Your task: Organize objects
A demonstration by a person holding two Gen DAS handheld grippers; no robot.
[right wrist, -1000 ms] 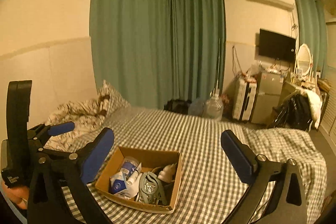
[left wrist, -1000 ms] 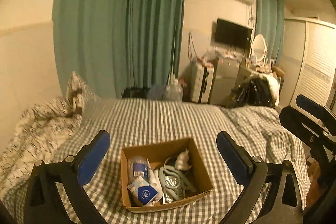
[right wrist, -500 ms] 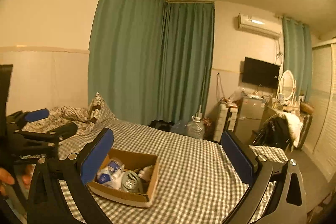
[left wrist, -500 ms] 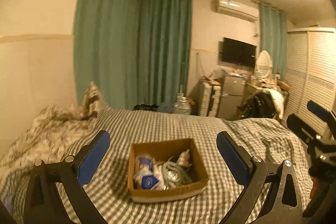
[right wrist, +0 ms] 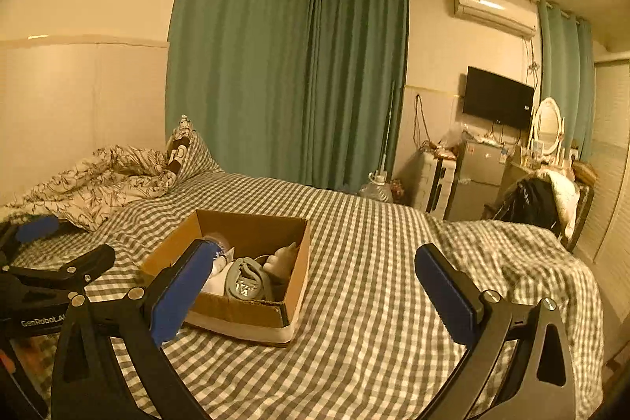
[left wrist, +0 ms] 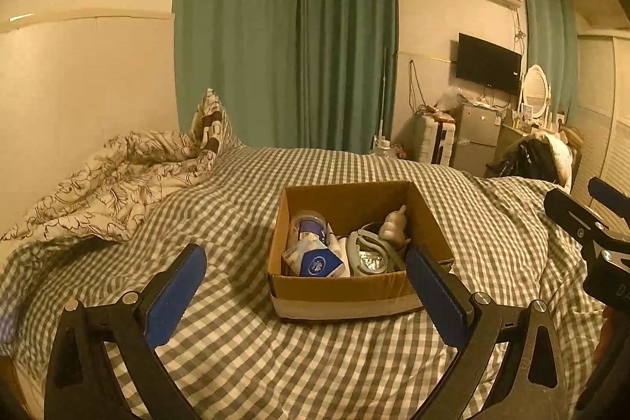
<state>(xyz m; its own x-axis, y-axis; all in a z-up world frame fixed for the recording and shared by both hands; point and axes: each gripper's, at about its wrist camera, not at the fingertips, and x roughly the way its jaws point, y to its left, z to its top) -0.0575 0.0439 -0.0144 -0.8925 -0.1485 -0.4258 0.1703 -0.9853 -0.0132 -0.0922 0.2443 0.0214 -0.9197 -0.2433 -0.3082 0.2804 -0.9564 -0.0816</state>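
An open cardboard box (left wrist: 346, 292) is sitting on the bed (left wrist: 244, 191), on its grey-and-white checked cover, and it serves as the landmark here. Inside the box, a blue-and-white packet (left wrist: 315, 260) is lying against the near wall, with a clear blue-labelled bottle (left wrist: 307, 225) just behind it. Beside the packet, toward the box's right half, a grey looped strap-like item (left wrist: 368, 248) is resting over something silvery, and a small pale figurine (left wrist: 393, 225) is standing behind that, near the far right corner.

The left gripper (left wrist: 305, 296) is hovering just in front of the box with its 2 blue-padded fingers (left wrist: 175, 296) spread wide, one on each side of the box's near wall, gripping nothing. The right gripper (right wrist: 311, 288) is hanging to the right of the box, its fingers (right wrist: 445, 292) likewise spread wide and carrying nothing; in its view the left-hand finger is overlapping the box's near corner, though contact cannot be judged.

A crumpled floral duvet (left wrist: 106, 184) is lying on the bed well to the left of the box. Behind the box, past the bed, green curtains (left wrist: 283, 46) are hanging, and a wall-mounted television (left wrist: 488, 61) is showing to the far right of it.
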